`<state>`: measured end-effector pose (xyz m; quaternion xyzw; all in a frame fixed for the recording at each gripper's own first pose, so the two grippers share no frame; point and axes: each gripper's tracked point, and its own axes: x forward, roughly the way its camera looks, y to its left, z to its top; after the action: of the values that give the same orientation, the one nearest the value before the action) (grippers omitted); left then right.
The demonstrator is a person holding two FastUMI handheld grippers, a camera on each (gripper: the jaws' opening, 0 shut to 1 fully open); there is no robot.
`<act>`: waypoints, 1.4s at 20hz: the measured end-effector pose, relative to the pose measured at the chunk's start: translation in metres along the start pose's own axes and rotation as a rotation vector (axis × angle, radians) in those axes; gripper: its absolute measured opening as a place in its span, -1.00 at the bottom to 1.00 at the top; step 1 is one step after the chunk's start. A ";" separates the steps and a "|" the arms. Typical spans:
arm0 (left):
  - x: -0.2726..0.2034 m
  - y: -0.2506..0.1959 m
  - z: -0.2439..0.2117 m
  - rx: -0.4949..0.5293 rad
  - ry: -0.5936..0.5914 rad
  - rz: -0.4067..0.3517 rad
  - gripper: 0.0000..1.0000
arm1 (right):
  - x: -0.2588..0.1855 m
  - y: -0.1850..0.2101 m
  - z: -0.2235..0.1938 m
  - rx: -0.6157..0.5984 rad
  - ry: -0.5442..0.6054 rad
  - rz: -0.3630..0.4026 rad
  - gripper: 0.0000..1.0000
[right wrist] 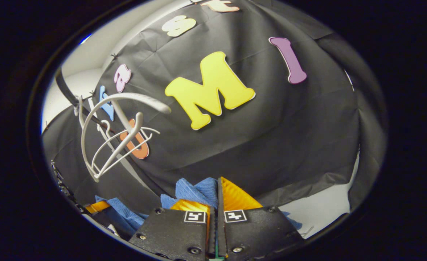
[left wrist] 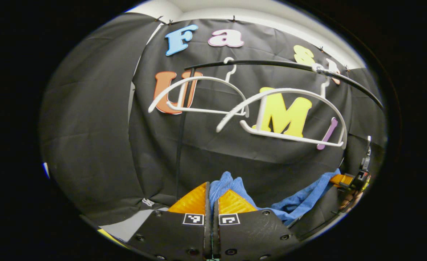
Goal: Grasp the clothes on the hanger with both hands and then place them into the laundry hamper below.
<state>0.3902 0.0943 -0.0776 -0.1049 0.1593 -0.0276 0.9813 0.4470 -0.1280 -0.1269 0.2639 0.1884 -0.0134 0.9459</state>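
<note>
Left gripper point(left wrist: 212, 203): fingers pressed nearly together, a fold of the blue garment point(left wrist: 293, 203) pinched between them and bunching up above the tips.
Right gripper point(right wrist: 216, 197): fingers likewise drawn almost closed, with blue cloth caught between them and bulging on the left side. It also appeared far right in the left gripper view, at the other end of the cloth.
Blue garment: hung as a sagging band between the two grippers, off the hangers and below them; most of its length was out of frame.
Rail point(left wrist: 271, 64): dark bar running across the booth wall, carrying both hangers.
Near hanger point(left wrist: 282, 95): white, bare, tilted on the rail.
Far hanger point(left wrist: 198, 81): white, bare, just beside the near one.
Laundry hamper: could not be located from these frames, so alignment above it was unconfirmed.
Risk 1: lowering blind could have dropped the garment over the rim or outside the hamper.
Risk 2: each hold looked like a small pinch of fabric; a jerk, or the grippers pulling apart, could have slipped one end free.
Risk 3: uneven release would have left the cloth dangling from one gripper.
Risk 4: slack fabric lifted again could have snagged a hanger.
</note>
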 end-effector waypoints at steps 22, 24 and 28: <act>-0.072 -0.113 0.044 0.141 -0.109 -0.297 -0.94 | -0.045 0.200 -0.082 -0.056 0.166 0.420 -0.89; -0.069 -0.111 0.037 0.133 -0.095 -0.296 -0.99 | -0.043 0.204 -0.095 -0.046 0.201 0.432 -0.89; -0.062 -0.097 0.004 0.107 -0.026 -0.278 -0.89 | -0.029 0.198 -0.128 -0.041 0.290 0.409 -0.90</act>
<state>0.3303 0.0057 -0.0340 -0.0740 0.1287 -0.1703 0.9741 0.4005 0.1053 -0.1197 0.2763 0.2649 0.2201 0.8973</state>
